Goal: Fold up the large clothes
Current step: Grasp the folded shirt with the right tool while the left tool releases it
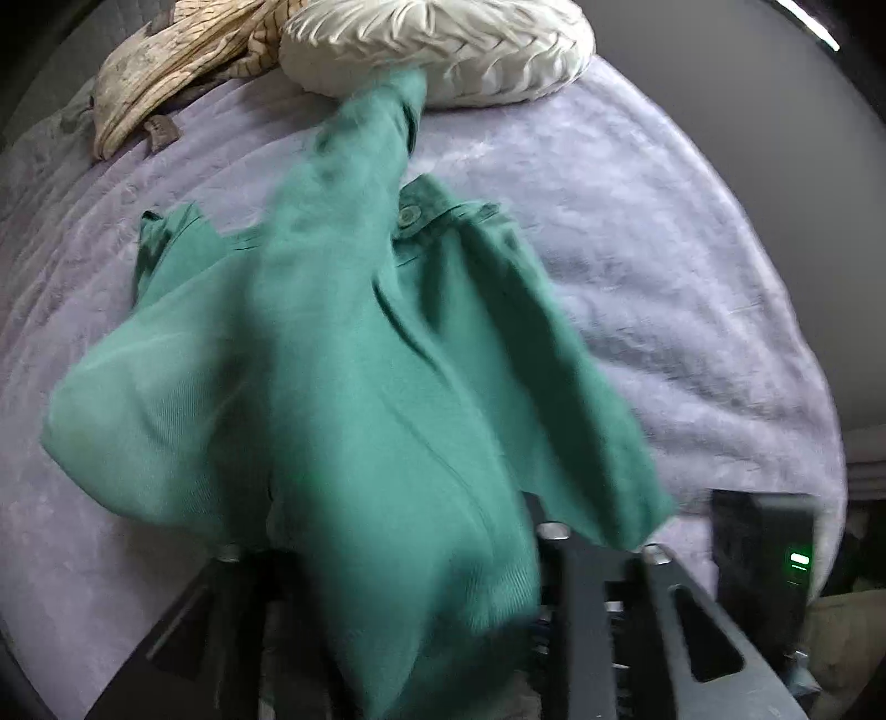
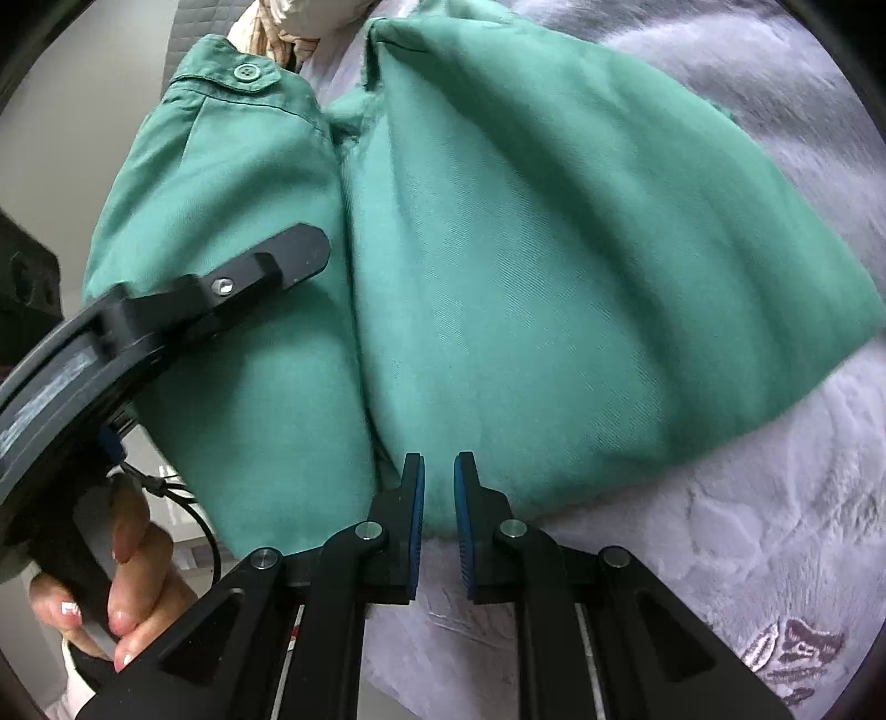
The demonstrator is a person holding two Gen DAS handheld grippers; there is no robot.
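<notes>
Green filling most of the left wrist view: looking down on the garment lying spread on the lilac blanket, one sleeve reaching up to touch the white pleated cushion. Finding the left gripper buried under the near fold, so not being able to tell whether pinching or parted. Risking, as a judgement, dragging that fold along by a caught finger and undoing the lay of the cloth. Risking too the long sleeve snagging under the cushion during any pull. Noting a beige striped pillow beside the cushion, well clear of the body of the garment, and a dark box with a green light at the right edge

Turning to the right wrist view: seeing the right gripper with blue pads standing slightly apart at the garment's near hem, pressing on nothing. Judging a closing here as likely catching only the top layer, or plush blanket with it, leaving a crooked fold. Seeing one left finger lying on the buttoned panel, button above it, and a hand gripping that tool's handle. Spotting an embroidered motif on the blanket, standing in nobody's way
</notes>
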